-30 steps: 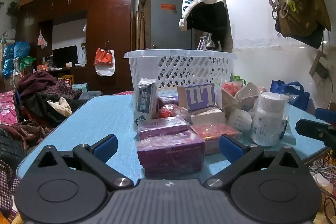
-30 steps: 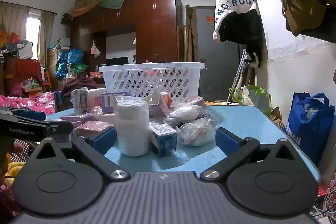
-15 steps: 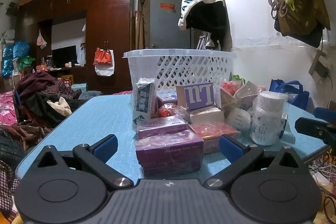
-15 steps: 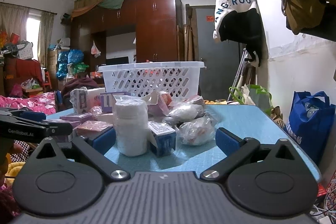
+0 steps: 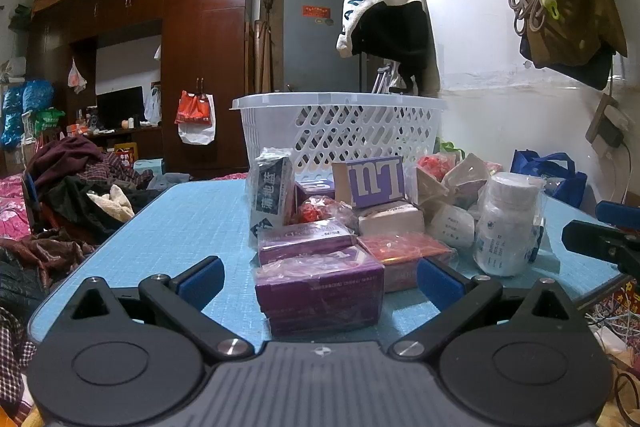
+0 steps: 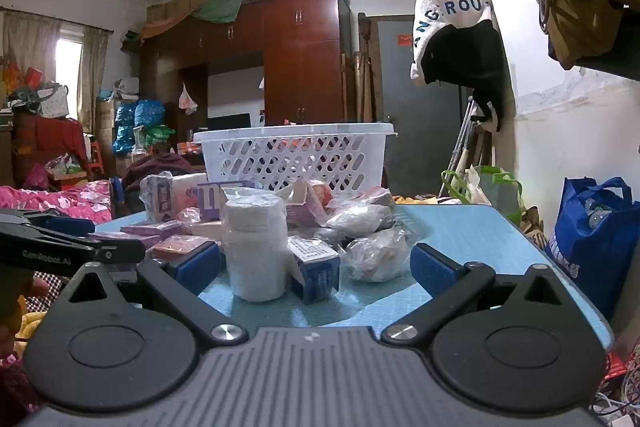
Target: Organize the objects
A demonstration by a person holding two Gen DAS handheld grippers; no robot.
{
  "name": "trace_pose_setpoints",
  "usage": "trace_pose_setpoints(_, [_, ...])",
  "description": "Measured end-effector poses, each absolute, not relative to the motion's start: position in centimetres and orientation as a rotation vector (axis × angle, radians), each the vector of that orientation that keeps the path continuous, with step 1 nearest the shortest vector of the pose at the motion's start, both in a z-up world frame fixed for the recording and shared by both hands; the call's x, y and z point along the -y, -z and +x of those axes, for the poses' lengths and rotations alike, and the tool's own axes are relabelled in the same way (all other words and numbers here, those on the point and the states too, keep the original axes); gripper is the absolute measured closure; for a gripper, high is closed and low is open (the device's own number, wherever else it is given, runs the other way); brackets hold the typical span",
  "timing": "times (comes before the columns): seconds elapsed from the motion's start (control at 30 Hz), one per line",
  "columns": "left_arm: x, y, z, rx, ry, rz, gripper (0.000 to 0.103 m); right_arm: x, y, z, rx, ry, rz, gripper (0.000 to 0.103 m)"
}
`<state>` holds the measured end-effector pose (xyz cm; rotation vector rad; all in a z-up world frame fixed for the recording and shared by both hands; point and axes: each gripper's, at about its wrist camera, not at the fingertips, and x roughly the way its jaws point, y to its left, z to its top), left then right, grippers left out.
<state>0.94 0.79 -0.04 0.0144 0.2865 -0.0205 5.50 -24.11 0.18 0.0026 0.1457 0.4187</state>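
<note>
A pile of wrapped boxes, bags and a white bottle (image 5: 507, 225) lies on the blue table (image 5: 180, 227) in front of a white plastic basket (image 5: 340, 127). My left gripper (image 5: 318, 281) is open, its jaws either side of a purple box (image 5: 320, 291) at the table's near edge, not touching it. My right gripper (image 6: 316, 265) is open, with the white bottle (image 6: 256, 247) and a small blue-and-white box (image 6: 316, 267) between its jaws. The basket (image 6: 294, 155) stands behind the pile.
A tall grey-blue carton (image 5: 272, 195) and a purple lettered box (image 5: 374, 181) stand near the basket. Clothes (image 5: 76, 183) are heaped left of the table. A blue bag (image 6: 592, 239) sits on the right. The other gripper (image 6: 60, 247) shows at left.
Both grippers have crept slightly forward towards the pile; nothing was grasped or moved.
</note>
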Motion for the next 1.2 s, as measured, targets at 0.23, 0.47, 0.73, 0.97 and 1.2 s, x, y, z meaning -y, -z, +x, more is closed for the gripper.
trace_pose_setpoints(0.23, [-0.78, 0.08, 0.94, -0.29, 0.022, 0.013, 0.0, 24.15, -0.17, 5.52, -0.144, -0.421, 0.0, 0.0])
trace_pose_setpoints(0.47, [-0.76, 0.13, 0.94, -0.29, 0.023, 0.014, 0.0, 24.17, -0.17, 5.48, -0.144, -0.423, 0.001, 0.0])
trace_pose_setpoints(0.73, [-0.75, 0.13, 0.94, -0.29, 0.023, 0.014, 0.0, 24.18, -0.18, 5.45, -0.145, -0.424, 0.002, 0.0])
trace_pose_setpoints(0.97, [-0.6, 0.42, 1.04, -0.295, 0.026, 0.016, 0.0, 24.11, -0.12, 5.4, -0.144, -0.427, 0.004, 0.0])
trace_pose_setpoints(1.2, [-1.36, 0.63, 0.52, -0.279, 0.034, 0.003, 0.0, 23.56, -0.06, 5.4, -0.134, -0.443, 0.001, 0.0])
